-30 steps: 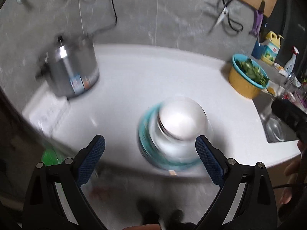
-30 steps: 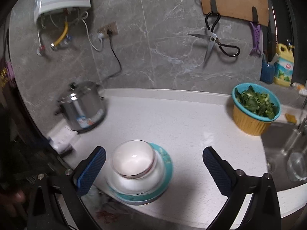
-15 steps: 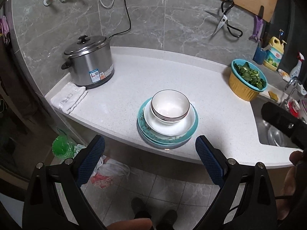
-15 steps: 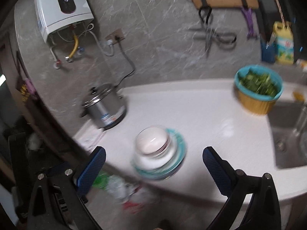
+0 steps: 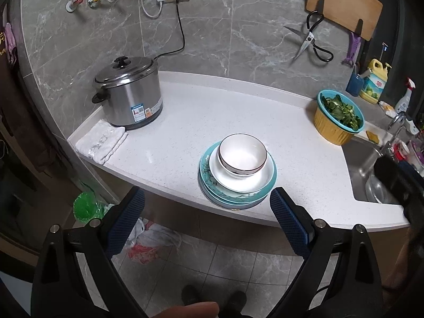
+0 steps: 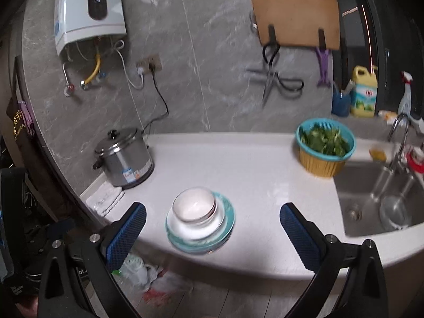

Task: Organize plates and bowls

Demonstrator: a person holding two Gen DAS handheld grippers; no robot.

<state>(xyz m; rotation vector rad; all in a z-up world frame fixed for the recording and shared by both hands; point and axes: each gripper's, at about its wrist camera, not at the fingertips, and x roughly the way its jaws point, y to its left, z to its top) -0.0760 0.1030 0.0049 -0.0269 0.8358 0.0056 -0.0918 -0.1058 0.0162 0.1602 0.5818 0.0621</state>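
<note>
A white bowl with a dark rim point(image 5: 242, 154) sits in a wider white bowl point(image 5: 261, 180) on stacked teal plates point(image 5: 209, 182) near the front edge of the white counter point(image 5: 212, 111). The same stack shows blurred in the right wrist view point(image 6: 200, 218). My left gripper point(image 5: 207, 224) is open and empty, held off the counter's front edge above the floor. My right gripper point(image 6: 212, 235) is open and empty, also back from the counter. The right gripper's body shows at the left wrist view's right edge point(image 5: 397, 177).
A steel rice cooker point(image 5: 128, 92) and a folded white towel point(image 5: 102, 140) stand at the counter's left end. A yellow and teal basket of greens point(image 5: 338, 118) sits by the sink point(image 6: 376, 201). Scissors point(image 5: 308, 42) and a cutting board point(image 5: 344, 5) hang on the wall.
Both grippers have pulled back and up from the stack, which now looks smaller and farther. The dishes have not moved. Both stay open.
</note>
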